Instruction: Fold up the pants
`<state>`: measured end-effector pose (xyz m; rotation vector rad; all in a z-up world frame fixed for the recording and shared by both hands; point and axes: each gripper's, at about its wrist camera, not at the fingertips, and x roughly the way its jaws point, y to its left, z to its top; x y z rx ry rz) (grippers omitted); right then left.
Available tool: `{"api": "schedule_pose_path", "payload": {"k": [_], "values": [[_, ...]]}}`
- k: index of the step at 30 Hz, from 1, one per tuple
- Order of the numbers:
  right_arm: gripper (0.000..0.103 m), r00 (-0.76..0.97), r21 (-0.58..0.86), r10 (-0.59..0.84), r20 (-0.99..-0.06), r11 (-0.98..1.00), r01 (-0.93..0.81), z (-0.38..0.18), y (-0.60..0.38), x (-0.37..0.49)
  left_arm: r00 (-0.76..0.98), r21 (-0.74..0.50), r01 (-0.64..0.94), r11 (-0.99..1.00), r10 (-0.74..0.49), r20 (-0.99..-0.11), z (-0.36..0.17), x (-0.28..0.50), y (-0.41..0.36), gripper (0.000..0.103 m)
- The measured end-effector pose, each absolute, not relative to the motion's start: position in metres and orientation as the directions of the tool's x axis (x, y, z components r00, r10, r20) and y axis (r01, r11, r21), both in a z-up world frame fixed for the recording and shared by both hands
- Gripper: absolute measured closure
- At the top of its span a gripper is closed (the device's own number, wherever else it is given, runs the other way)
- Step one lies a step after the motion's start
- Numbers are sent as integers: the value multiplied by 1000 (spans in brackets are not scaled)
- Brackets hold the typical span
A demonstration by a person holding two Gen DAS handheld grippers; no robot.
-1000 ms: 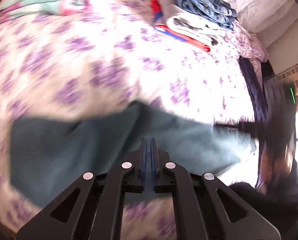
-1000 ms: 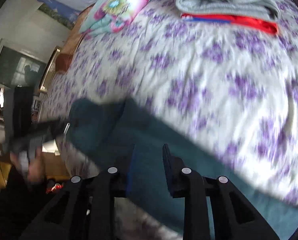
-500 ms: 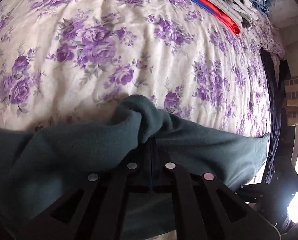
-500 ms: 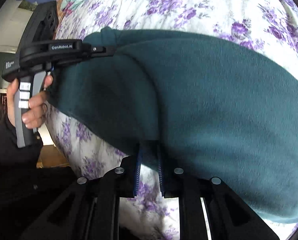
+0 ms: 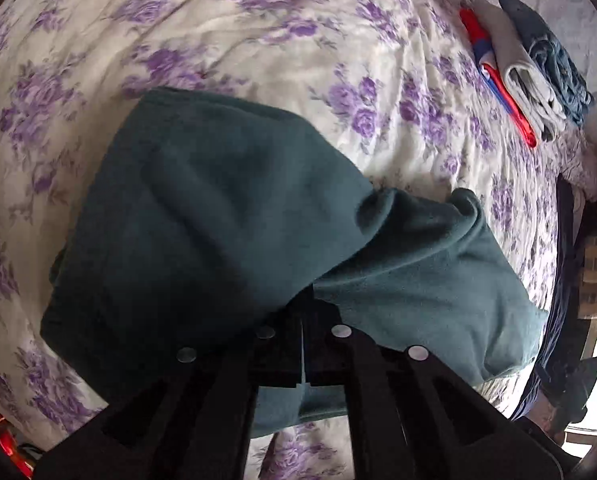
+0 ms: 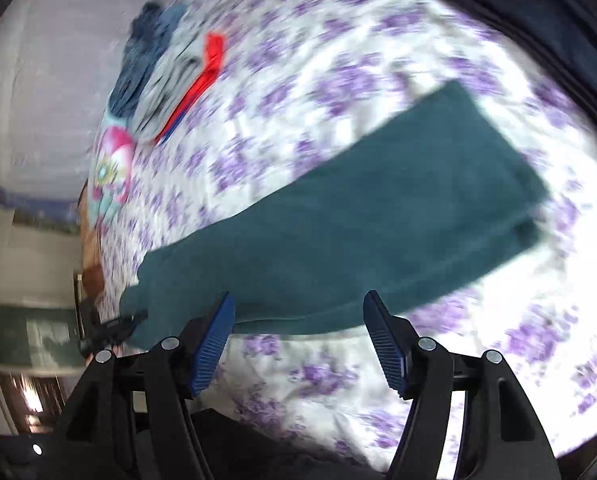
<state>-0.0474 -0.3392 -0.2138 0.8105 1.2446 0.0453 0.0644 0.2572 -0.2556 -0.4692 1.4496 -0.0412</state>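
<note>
Two grippers, one pair of teal pants (image 5: 226, 216), all on the floral bedspread (image 5: 258, 48). We've got the left gripper (image 5: 301, 320) pinched tight on a bunched bit of the fabric, w/ cloth draped over its fingertips and a raised ridge running off to the right. We read that as holding one end steady so the fold line doesn't slide. Our right gripper (image 6: 298, 336) stands wide, nothing between the blue pads (image 6: 212, 344); it hangs just off the near edge of the pants (image 6: 358, 232), which look long and flat in that view, prob. already doubled leg on leg. That view is blurred, so edges are approx. We judge the right side is free to take a new hold for the next fold. Finished stack of folded clothes (image 5: 530, 80) sits well apart at the far side, a flowery pillow (image 6: 112, 172) near it.
</note>
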Motion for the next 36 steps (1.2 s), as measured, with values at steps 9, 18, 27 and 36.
{"api": "schedule_pose_path", "payload": {"k": [9, 18, 27, 36], "values": [[36, 510, 642, 390, -767, 437, 630, -259, -430, -103, 134, -195, -155, 968, -175, -975, -245, 59, 254, 101], [39, 615, 732, 397, -681, 363, 576, -285, -434, -58, 117, -184, -165, 969, -166, -979, -248, 67, 250, 101], [95, 546, 620, 313, -777, 533, 576, -262, -424, -49, 208, -214, 22, 977, -214, -955, -169, 51, 175, 102], [95, 568, 611, 316, -760, 646, 458, -213, -410, -40, -25, -478, 337, 811, -500, -866, -189, 73, -81, 102]]}}
